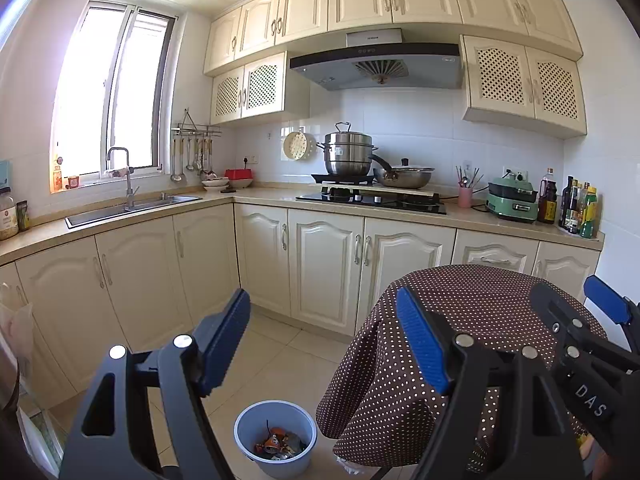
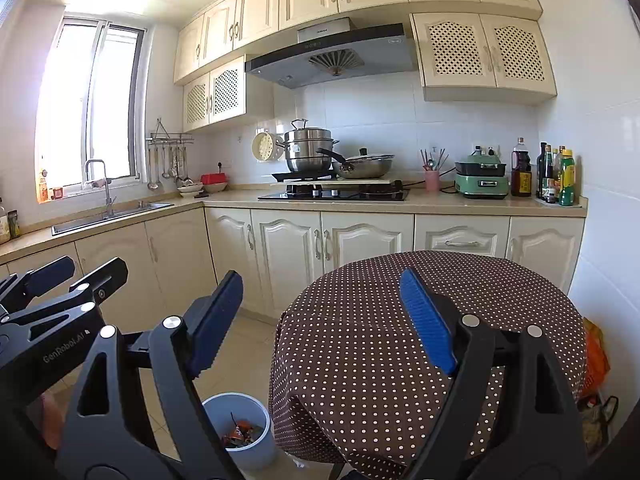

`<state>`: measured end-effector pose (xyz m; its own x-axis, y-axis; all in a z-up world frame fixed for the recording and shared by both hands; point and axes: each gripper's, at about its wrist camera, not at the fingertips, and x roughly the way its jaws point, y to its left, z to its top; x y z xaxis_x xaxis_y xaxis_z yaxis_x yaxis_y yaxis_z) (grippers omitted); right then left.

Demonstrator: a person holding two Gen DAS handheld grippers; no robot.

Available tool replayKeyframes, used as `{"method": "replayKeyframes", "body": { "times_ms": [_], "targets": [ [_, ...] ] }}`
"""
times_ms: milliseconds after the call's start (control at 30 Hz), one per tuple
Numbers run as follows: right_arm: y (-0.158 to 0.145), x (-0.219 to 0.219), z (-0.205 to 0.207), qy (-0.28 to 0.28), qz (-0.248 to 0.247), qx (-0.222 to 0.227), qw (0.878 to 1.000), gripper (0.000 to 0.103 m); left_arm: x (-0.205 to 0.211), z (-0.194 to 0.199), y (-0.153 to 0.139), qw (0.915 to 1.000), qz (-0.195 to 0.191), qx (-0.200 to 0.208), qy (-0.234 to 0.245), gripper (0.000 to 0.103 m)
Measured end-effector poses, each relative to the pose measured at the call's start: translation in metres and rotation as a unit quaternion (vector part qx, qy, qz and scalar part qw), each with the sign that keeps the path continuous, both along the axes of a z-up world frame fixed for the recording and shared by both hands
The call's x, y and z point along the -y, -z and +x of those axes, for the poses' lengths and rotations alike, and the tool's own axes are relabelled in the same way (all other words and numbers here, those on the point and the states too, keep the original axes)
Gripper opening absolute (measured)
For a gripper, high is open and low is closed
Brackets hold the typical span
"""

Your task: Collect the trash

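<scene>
A light blue bin [image 1: 275, 436] stands on the tiled floor beside a round table with a brown polka-dot cloth [image 1: 480, 312]. Orange and dark scraps of trash [image 1: 278, 442] lie inside it. The bin also shows in the right wrist view [image 2: 240, 432]. My left gripper [image 1: 324, 344] is open and empty, held high above the bin. My right gripper [image 2: 320, 320] is open and empty, over the table's left edge. The right gripper shows at the right of the left wrist view [image 1: 576, 316]; the left gripper shows at the left of the right wrist view [image 2: 68, 276].
Cream cabinets [image 1: 320, 264] run along the back and left under a counter with a sink [image 1: 132, 206], a hob [image 1: 372, 199] with pots, a green appliance [image 1: 512, 200] and bottles [image 1: 580, 208]. Orange bags [image 2: 596, 360] sit right of the table.
</scene>
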<state>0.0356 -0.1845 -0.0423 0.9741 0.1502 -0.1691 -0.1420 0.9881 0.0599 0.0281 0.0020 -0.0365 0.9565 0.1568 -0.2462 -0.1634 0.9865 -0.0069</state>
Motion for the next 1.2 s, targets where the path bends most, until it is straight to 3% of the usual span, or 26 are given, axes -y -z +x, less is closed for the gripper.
{"method": "replayKeyframes", "body": {
  "times_ms": [1200],
  "targets": [
    [0.0027, 0.0041, 0.0020, 0.001, 0.000, -0.002, 1.000, 0.081, -0.0032, 0.0007, 0.0026, 1.0000, -0.002, -0.004, 0.002, 0.074]
  ]
}}
